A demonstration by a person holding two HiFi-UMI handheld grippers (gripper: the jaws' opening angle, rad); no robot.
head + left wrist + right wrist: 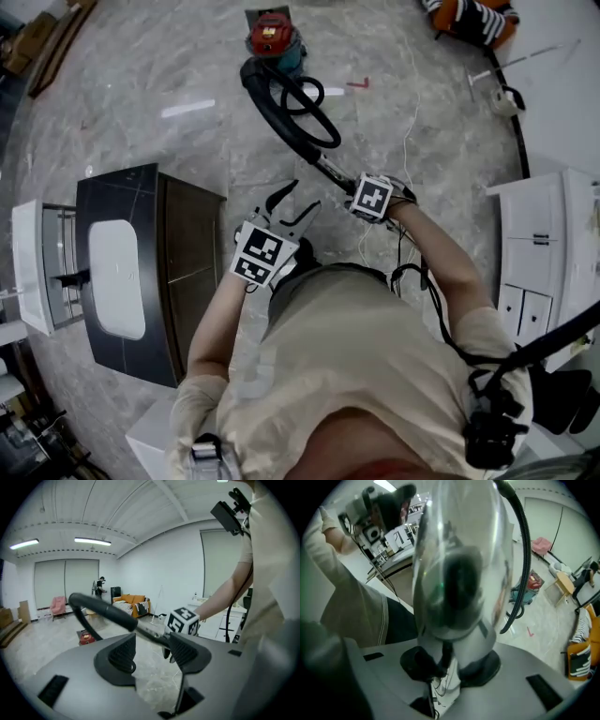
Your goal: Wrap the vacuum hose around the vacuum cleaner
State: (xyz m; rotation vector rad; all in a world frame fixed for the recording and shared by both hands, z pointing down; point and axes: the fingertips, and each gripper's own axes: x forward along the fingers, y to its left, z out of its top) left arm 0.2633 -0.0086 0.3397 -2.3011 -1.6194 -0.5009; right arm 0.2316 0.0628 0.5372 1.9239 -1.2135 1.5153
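The red and teal vacuum cleaner (274,37) stands on the marble floor at the far side. Its black hose (291,117) loops over the floor toward me. My right gripper (345,186) is shut on the hose's end piece. In the right gripper view that clear, silvery end piece (457,573) fills the middle, clamped between the pads of the right gripper (452,663), and the hose (525,550) curves away to the vacuum cleaner (532,585). My left gripper (292,208) stands open and empty just left of it. From the left gripper (152,651) the hose (101,610) shows beyond the jaws, apart from them.
A dark cabinet (183,281) with a white basin stands to my left, and a white cabinet (548,244) to my right. An orange sofa with a striped cloth (473,19) is at the far right. A thin white cable (410,122) trails across the floor.
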